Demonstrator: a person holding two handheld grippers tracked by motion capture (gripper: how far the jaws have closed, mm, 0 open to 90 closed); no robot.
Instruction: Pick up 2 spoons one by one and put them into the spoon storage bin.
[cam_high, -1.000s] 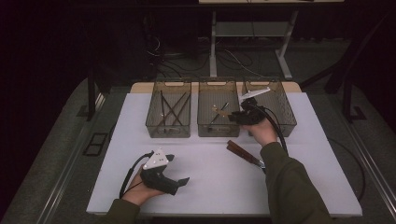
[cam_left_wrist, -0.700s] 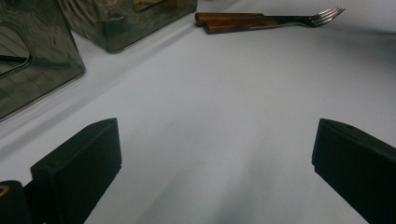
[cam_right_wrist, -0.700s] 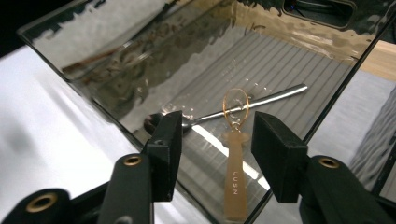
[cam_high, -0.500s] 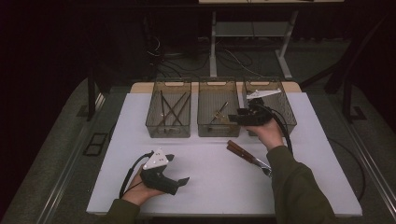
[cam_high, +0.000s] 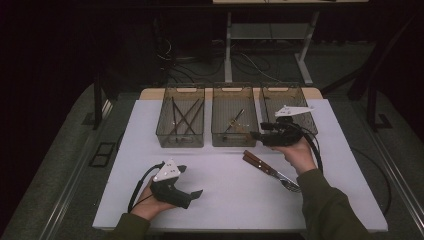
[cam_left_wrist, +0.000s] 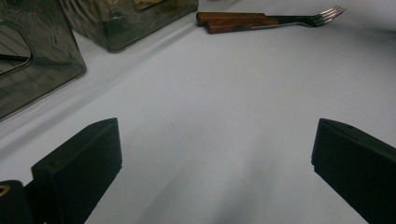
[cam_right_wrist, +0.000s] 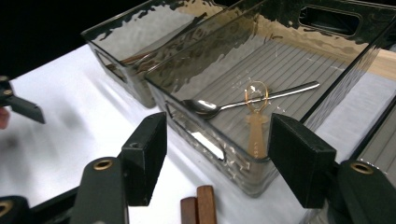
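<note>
My right gripper (cam_high: 256, 135) hovers at the near right corner of the middle bin (cam_high: 232, 142), pointing left. Its jaws have just been opening and now stand open (cam_right_wrist: 219, 154) with nothing between them. Inside that bin lie a steel spoon (cam_right_wrist: 261, 95) and a pale golden spoon (cam_right_wrist: 256, 126). A wooden-handled fork (cam_high: 267, 169) and a second wooden-handled piece lie side by side on the white table, just below the right gripper; their handle ends (cam_right_wrist: 198, 207) show under the jaws. My left gripper (cam_high: 194, 193) rests low at the table's near left, its jaws wide open (cam_left_wrist: 215, 154) over bare table.
A left bin (cam_high: 181, 142) holds several dark thin sticks. A right bin (cam_high: 295, 95) stands behind the right hand. The white table top (cam_high: 220, 175) ends close to the person. From the left gripper, the fork (cam_left_wrist: 303, 18) lies far ahead.
The right gripper has drawn back from over the middle bin toward its near right corner, and its jaws have opened. The left gripper has stayed where it was.
</note>
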